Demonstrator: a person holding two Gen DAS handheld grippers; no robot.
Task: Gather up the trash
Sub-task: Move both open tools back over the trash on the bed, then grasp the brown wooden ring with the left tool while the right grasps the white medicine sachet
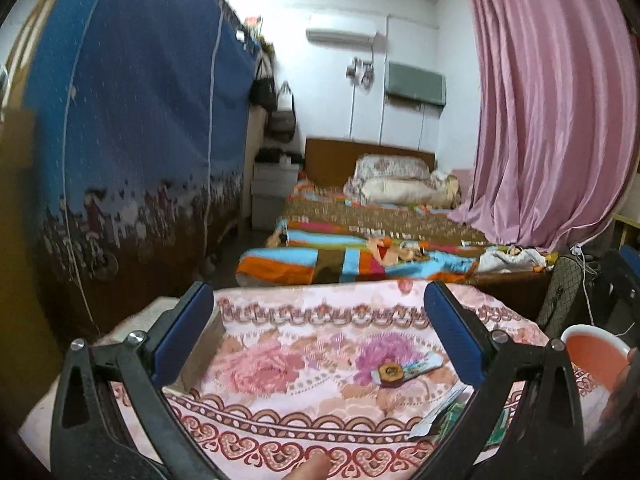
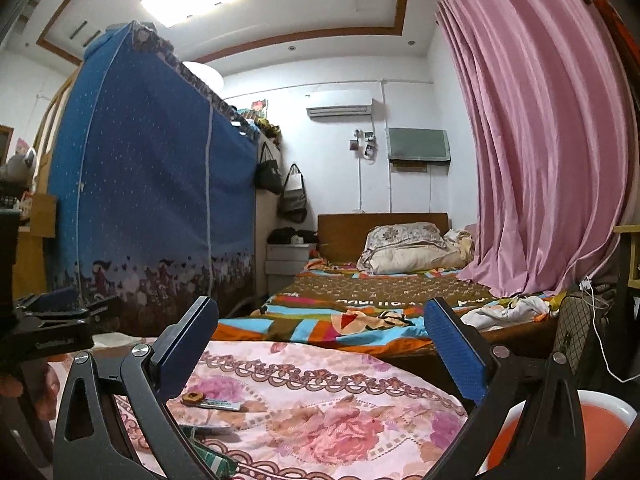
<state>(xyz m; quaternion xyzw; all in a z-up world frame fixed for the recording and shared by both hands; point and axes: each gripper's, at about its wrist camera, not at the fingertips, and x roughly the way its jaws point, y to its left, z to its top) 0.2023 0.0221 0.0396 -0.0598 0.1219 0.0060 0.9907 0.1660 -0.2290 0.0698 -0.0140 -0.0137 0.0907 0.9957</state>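
Left wrist view
- left gripper (image 1: 318, 320): jaws wide apart, nothing between them, hovering over the floral-cloth table (image 1: 280, 420)
- wrapper with brown disc (image 1: 404, 369): flat on the cloth, ahead and right of jaw centre, just inside the right finger; long axis runs left-right, tilted up toward the right
- torn packet (image 1: 444, 416): green-white, at the table's near right edge, partly hidden behind the right finger
- bin (image 1: 592, 354): orange inside, white rim, just off the table's right edge — a hand shows beside it at frame edge

Right wrist view
- right gripper (image 2: 320, 344): jaws wide apart, holding nothing, above the near right part of the table
- wrapper with brown disc (image 2: 212, 403): left of jaw centre, just beside the left finger
- torn packet (image 2: 210, 454): near edge, low left, half behind the left finger
- bin (image 2: 560, 436): lower right, close under this gripper
- left gripper body (image 2: 48, 320): seen at the left edge

Count
- trash seen: 2 pieces; bin: 1; grippers: 2

Key relation
- the wrapper lies between the two grippers — looks slightly more centred for the left; the bin sits on the right side, so the right arm probably has the shorter carry
- pinch across the wrapper's short axis; it's thin and flat, could slide on the cloth
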